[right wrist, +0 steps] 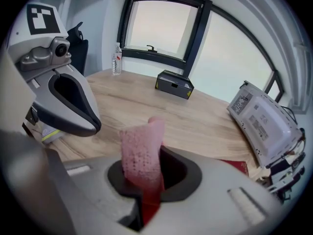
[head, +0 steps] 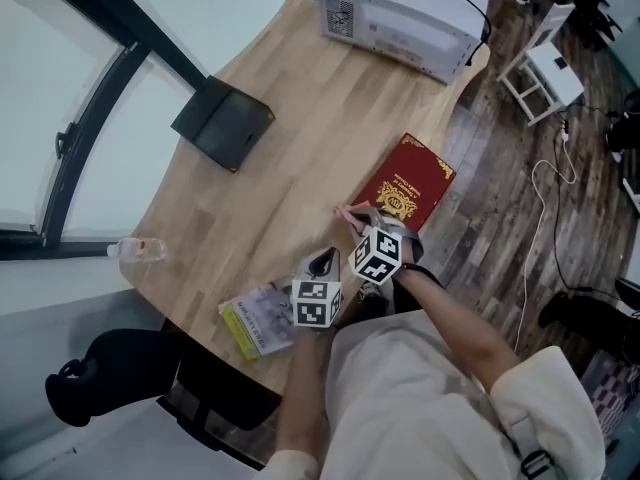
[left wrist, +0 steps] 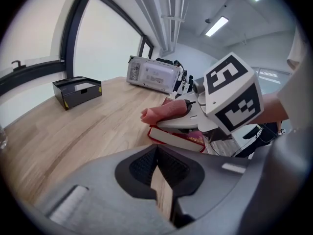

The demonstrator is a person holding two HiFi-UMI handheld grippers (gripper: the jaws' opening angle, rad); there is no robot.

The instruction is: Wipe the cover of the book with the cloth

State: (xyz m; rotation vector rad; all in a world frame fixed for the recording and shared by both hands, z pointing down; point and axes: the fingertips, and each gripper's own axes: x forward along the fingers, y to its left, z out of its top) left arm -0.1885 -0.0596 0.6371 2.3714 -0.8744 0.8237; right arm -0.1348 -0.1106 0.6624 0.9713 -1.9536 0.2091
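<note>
No wording can be read anywhere on the table. The red book carries a gold crest and lines of gold lettering, too small to make out. Grey labels on the white machine are blurred, as is the print on the yellow-edged booklet and the bottle label. The left claw and right claw bear black-and-white square markers, not letters.

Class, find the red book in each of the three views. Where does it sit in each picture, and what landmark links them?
Head view: red book right of centre, near the table's edge.
Left gripper view: centre, below the right gripper and its pink cloth.
Right gripper view: red sliver at lower right.
Shared landmark: the black box.
</note>
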